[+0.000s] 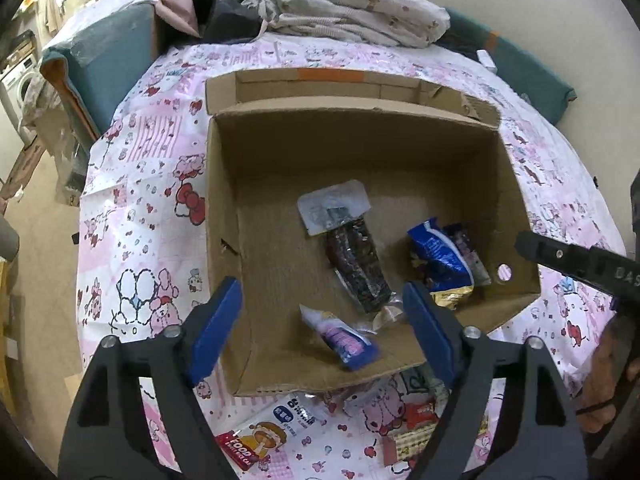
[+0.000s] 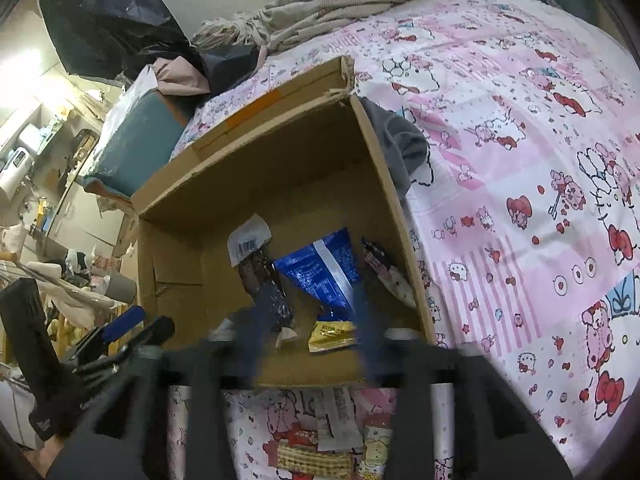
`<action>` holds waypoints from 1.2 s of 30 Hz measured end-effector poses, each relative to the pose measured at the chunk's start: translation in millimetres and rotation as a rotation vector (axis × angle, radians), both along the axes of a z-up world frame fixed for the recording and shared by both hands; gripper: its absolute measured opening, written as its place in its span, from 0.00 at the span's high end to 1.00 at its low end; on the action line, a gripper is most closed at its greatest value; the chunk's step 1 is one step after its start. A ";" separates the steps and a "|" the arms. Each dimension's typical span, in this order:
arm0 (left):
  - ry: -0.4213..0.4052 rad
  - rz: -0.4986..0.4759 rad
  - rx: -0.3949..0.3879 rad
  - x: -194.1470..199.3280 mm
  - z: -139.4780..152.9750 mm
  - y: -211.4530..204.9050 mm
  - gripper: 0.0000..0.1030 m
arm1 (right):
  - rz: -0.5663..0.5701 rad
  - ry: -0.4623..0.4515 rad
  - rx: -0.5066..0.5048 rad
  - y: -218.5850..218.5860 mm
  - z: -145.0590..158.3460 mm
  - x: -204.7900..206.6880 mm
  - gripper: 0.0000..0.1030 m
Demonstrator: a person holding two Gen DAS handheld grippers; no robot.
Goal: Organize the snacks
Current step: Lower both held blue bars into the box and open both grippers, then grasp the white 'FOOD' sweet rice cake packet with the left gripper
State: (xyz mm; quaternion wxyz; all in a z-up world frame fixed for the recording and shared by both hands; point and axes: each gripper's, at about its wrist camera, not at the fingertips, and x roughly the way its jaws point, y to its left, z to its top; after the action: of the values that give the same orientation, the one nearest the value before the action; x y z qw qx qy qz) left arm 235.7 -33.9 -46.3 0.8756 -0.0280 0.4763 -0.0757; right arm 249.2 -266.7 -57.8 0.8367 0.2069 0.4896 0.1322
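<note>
Both grippers, left gripper (image 1: pixel 322 330) and right gripper (image 2: pixel 306 336), jaws wide and empty, above cardboard box (image 1: pixel 224 200) containing dark snack packet (image 1: pixel 356 264) and blue packet (image 1: pixel 440 256).

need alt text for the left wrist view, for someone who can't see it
An open cardboard box on a pink cartoon-print cloth holds a few snack packets, including a dark one and a blue one. The left hand-held gripper hangs open above its near edge; more snacks lie outside.

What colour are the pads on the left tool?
Blue pads; the left wrist view shows them best.
</note>
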 end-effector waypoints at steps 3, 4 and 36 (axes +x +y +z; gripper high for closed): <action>-0.011 -0.012 0.002 -1.3 2.8 -1.4 0.22 | -0.028 -0.055 -0.010 -1.6 7.7 -4.1 0.20; -0.020 -0.010 0.006 -2.4 4.2 -1.4 0.22 | -0.022 -0.057 -0.013 -1.3 8.2 -3.7 0.20; 0.085 0.107 -0.070 -54.2 29.5 82.9 0.01 | -0.068 0.077 0.156 -16.9 -0.9 -79.8 0.03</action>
State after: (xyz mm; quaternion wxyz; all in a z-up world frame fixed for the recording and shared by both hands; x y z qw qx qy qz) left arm 181.4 49.0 -16.8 0.8558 -0.0874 0.5080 -0.0441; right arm 169.4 -283.5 -58.7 0.8025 0.2929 0.5024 0.1335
